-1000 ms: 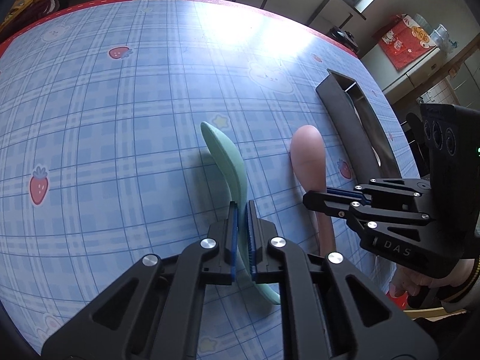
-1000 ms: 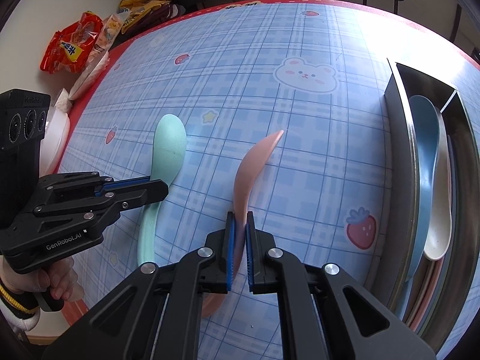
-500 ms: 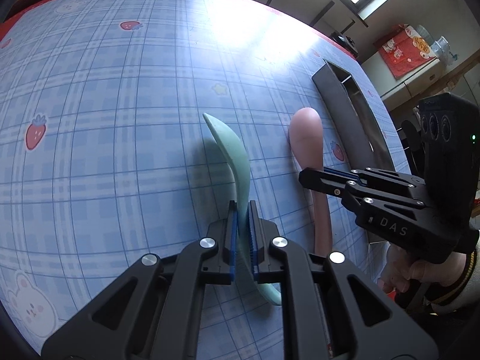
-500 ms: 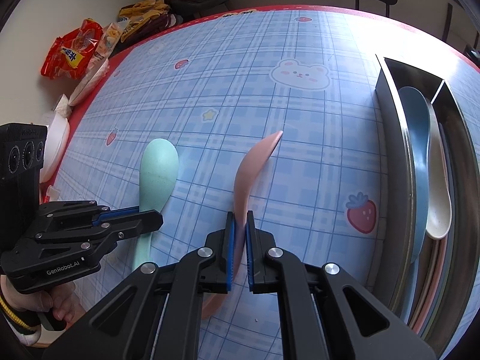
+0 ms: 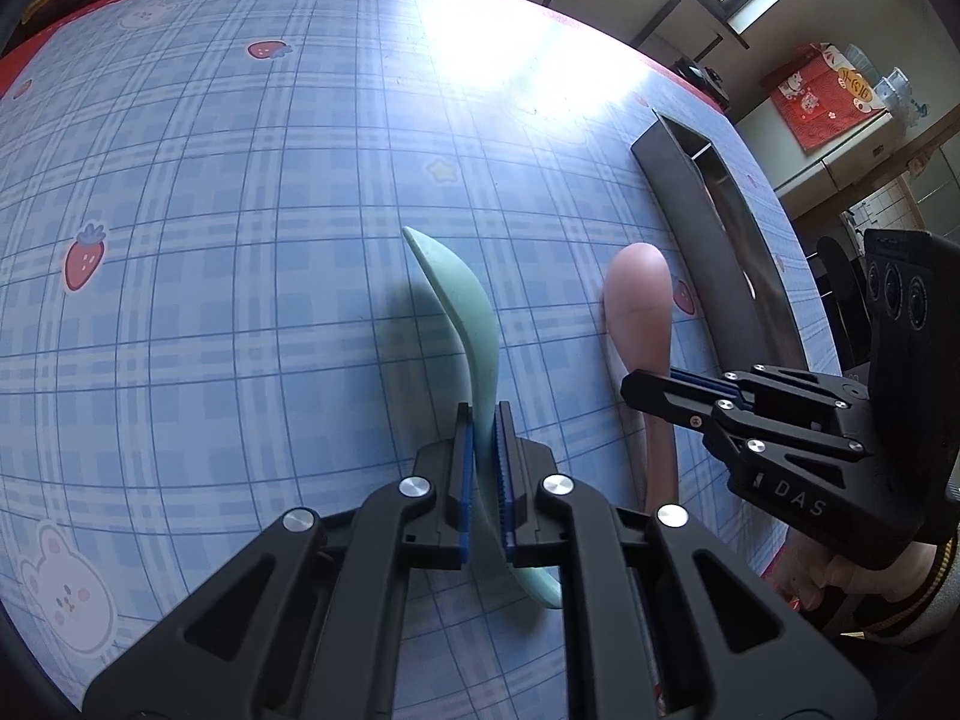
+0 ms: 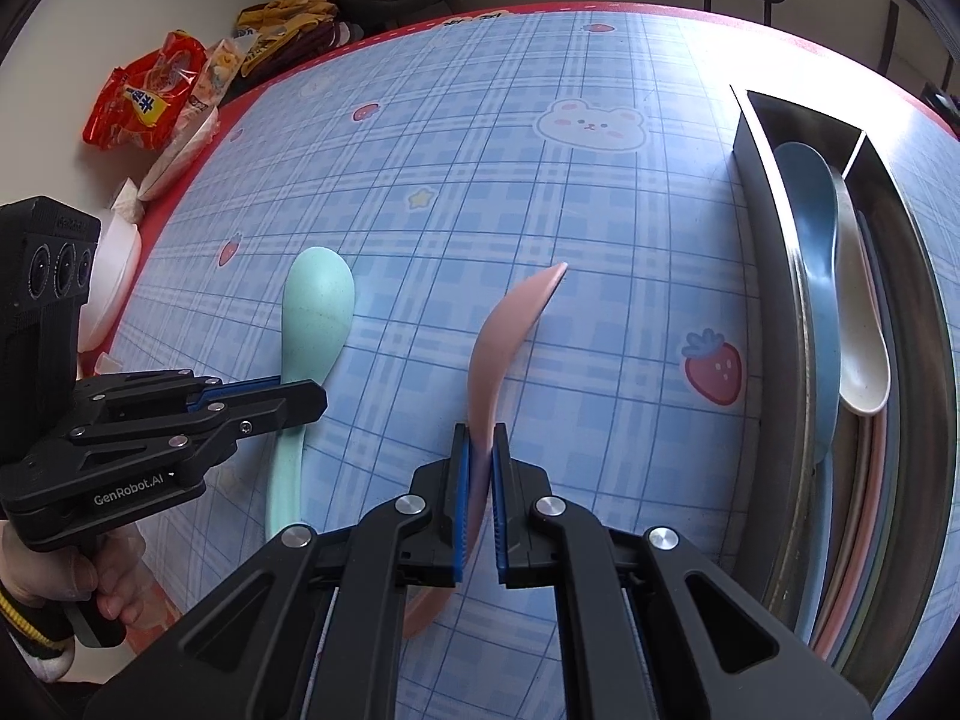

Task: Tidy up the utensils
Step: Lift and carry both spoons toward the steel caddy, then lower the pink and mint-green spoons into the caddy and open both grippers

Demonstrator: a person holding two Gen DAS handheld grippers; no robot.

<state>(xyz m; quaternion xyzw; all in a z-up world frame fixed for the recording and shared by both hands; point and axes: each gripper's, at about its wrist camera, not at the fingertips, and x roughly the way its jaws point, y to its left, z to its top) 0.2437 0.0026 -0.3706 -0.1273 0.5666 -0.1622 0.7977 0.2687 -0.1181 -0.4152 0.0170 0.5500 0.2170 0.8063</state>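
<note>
Left gripper: jaws clamped on green spoon handle, above tablecloth. Right gripper: clamped on pink spoon handle, beside metal tray.

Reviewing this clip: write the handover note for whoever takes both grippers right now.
Left gripper: shut on the green spoon by its handle.
Right gripper: shut on the pink spoon by its handle.
Metal utensil tray stands at the table's right side.
Done: a blue spoon and a cream spoon lie in the tray with other utensils.
Left: put both held spoons into the tray.
</note>
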